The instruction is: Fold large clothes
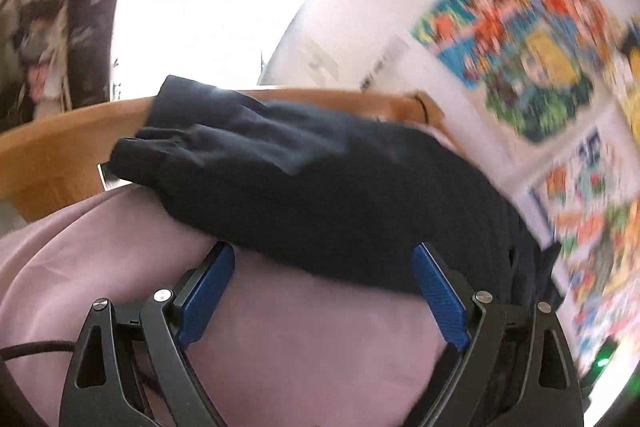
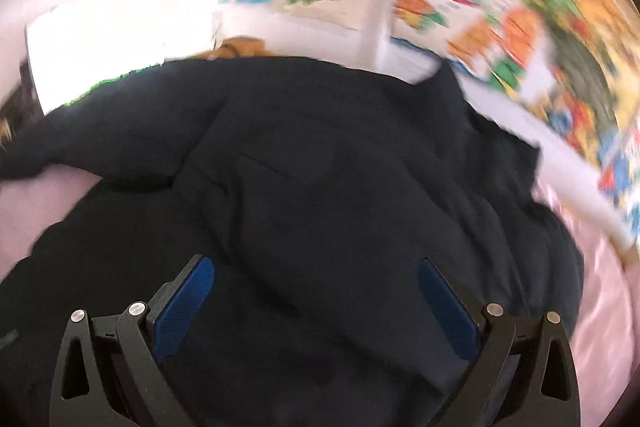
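The left tongs (image 1: 324, 291) and right tongs (image 2: 316, 303) are both wide and hold nothing, so the dark top (image 2: 320, 167), lying bunched on the pink bed sheet (image 1: 280, 347), could slide or get messy if they grab one thin layer.

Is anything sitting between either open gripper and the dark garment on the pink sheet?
Nothing visible does. The left gripper is open above the pink sheet, with the dark garment just ahead. The right gripper is open directly over the same garment. Both views are blurred.
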Demonstrator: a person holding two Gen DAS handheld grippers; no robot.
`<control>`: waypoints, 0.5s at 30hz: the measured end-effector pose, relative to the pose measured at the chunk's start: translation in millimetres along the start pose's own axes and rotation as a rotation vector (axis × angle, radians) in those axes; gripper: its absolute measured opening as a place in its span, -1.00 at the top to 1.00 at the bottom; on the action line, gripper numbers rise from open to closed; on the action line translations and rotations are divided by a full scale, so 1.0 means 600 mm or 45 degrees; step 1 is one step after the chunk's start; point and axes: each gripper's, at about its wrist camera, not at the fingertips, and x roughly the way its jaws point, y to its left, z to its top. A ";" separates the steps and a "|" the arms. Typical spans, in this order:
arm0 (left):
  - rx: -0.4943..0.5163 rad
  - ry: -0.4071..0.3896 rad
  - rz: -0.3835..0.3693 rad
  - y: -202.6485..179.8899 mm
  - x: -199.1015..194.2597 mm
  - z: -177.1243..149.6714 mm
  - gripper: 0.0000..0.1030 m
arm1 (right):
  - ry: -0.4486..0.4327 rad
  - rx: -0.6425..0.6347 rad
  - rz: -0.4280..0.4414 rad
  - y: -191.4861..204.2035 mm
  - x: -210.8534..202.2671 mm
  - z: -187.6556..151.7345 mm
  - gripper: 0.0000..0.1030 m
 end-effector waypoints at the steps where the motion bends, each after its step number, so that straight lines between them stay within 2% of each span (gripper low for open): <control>1: -0.058 -0.028 0.007 0.012 0.001 0.000 -0.69 | 0.002 -0.010 -0.027 0.015 0.016 0.009 -1.00; 4: -0.183 -0.067 0.019 0.043 0.007 0.007 -0.62 | -0.019 0.058 -0.030 0.046 0.062 0.031 -1.00; 6: -0.207 -0.110 0.032 0.053 0.008 0.014 -0.13 | -0.024 0.104 -0.042 0.057 0.088 0.041 -1.00; 7: -0.209 -0.123 0.028 0.057 0.009 0.017 0.01 | -0.022 0.103 -0.045 0.061 0.097 0.043 -1.00; 9: -0.218 -0.149 0.017 0.065 0.009 0.021 0.49 | -0.019 0.058 -0.079 0.076 0.114 0.044 -1.00; 12: -0.216 -0.203 -0.006 0.066 0.009 0.028 0.75 | -0.003 0.058 -0.069 0.076 0.131 0.035 -1.00; 15: -0.135 -0.259 -0.027 0.040 0.003 0.042 0.87 | -0.019 0.113 -0.013 0.061 0.131 0.030 -1.00</control>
